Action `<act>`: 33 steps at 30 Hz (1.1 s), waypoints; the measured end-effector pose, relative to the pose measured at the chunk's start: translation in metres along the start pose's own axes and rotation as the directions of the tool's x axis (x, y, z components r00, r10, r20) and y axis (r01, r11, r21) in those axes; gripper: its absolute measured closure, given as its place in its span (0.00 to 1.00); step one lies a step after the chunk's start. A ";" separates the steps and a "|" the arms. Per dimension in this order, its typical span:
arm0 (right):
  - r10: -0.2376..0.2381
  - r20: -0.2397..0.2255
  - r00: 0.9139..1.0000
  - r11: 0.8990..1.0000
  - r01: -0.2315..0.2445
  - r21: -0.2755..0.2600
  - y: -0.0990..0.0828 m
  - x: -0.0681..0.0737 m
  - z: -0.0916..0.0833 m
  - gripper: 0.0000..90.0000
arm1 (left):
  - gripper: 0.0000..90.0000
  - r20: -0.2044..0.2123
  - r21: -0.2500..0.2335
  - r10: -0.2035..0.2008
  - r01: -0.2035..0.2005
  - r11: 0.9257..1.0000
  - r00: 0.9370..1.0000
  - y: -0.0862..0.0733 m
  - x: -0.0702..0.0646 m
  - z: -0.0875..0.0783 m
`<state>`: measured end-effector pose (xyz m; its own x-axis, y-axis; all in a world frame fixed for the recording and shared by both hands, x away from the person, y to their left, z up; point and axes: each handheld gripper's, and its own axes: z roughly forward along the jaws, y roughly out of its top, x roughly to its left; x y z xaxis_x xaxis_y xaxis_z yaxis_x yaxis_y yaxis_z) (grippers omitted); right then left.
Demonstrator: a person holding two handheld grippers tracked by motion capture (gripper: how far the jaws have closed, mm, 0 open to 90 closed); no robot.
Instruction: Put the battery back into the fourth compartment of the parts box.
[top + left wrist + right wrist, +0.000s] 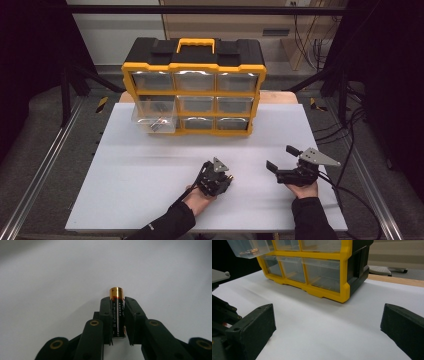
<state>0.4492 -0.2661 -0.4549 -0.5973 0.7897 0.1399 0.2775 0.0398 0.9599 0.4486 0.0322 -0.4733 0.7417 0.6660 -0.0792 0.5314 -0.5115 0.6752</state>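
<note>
A black battery (117,315) with a gold top end lies lengthwise between the jaws of my left gripper (118,301), whose pads press on both its sides. This gripper (220,180) points down at the white table (135,185), near its front middle. My right gripper (281,157) is held just to the right of it, a little above the table, open with nothing between its fingers (252,325). It faces the yellow and black drawer cabinet (194,65).
The cabinet (342,287) stands at the back of the table with clear drawers in three rows. Its middle-left drawer (155,117) is pulled out, with a small metallic item inside. Cables trail off the table's right side (350,180).
</note>
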 end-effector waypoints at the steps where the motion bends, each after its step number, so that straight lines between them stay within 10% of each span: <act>1: -0.001 0.002 1.000 1.000 0.001 0.000 0.000 0.000 0.000 0.00 | 0.85 0.004 -0.007 -0.003 0.003 1.000 1.000 0.000 0.001 -0.002; 33: -0.007 0.004 1.000 1.000 0.007 0.006 0.000 0.000 0.000 0.00 | 0.85 -0.019 -0.227 -0.028 0.023 0.974 0.999 0.022 0.062 -0.130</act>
<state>0.4493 -0.2654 -0.4550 -0.5958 0.7922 0.1324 0.2777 0.0485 0.9594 0.4526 0.1327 -0.3679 0.7184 0.6906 -0.0839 0.4418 -0.3597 0.8219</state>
